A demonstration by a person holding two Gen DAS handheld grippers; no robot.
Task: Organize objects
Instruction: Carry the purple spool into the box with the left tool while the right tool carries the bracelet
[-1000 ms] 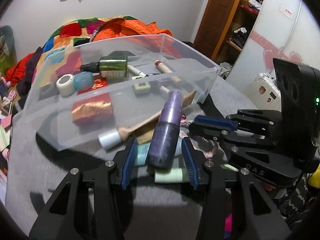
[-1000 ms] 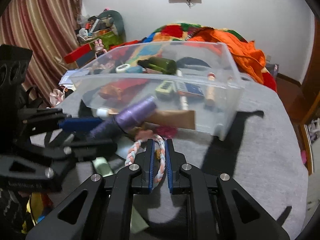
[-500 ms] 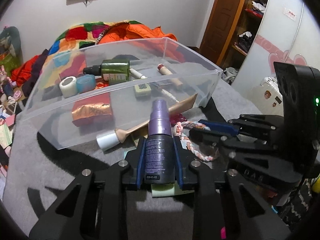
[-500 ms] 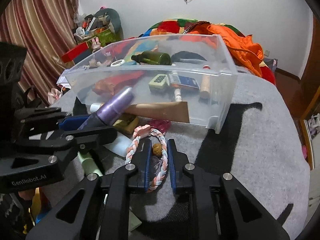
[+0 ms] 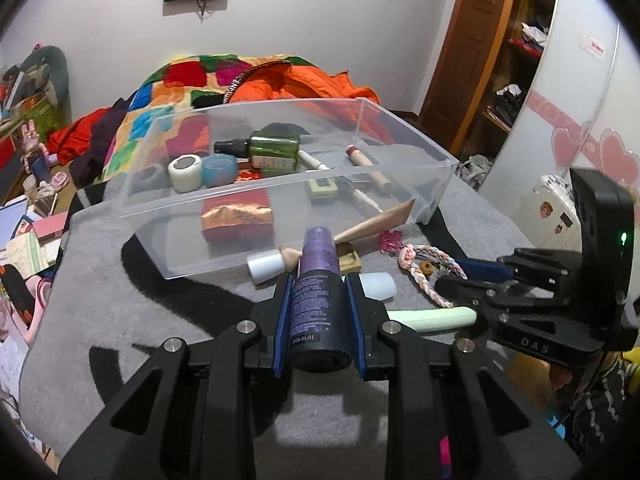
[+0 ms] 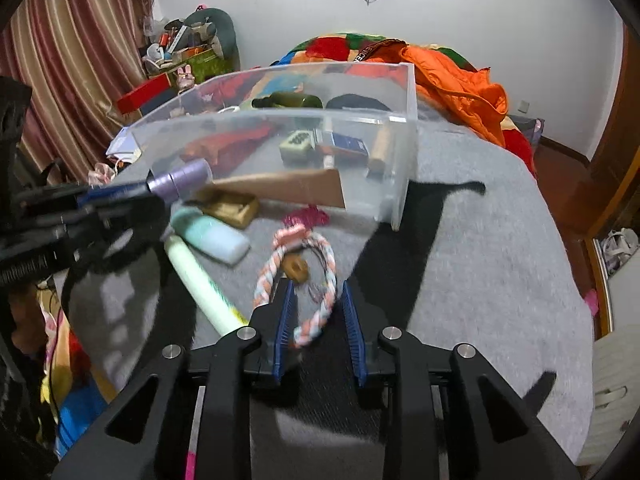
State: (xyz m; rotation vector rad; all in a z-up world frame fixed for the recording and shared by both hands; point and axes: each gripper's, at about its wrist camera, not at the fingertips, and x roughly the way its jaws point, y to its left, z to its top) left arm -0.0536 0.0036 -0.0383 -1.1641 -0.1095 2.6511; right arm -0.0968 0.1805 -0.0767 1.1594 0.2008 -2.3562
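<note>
Left hand-held gripper (image 5: 320, 312): both pads clamped on the dark body of a purple spray bottle (image 5: 318, 288), whose cap points toward the clear plastic bin (image 5: 432, 184), just in front of its near wall. Right hand-held gripper (image 6: 318, 332): jaws just opening, slightly parted, with a pink-and-white braided rope ring (image 6: 298, 280) loose between them on the grey table (image 6: 480, 280) in front of the bin.

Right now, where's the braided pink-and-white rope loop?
The braided pink-and-white rope loop lies on the grey blanket between the right gripper's open jaws, just before the clear plastic bin.
</note>
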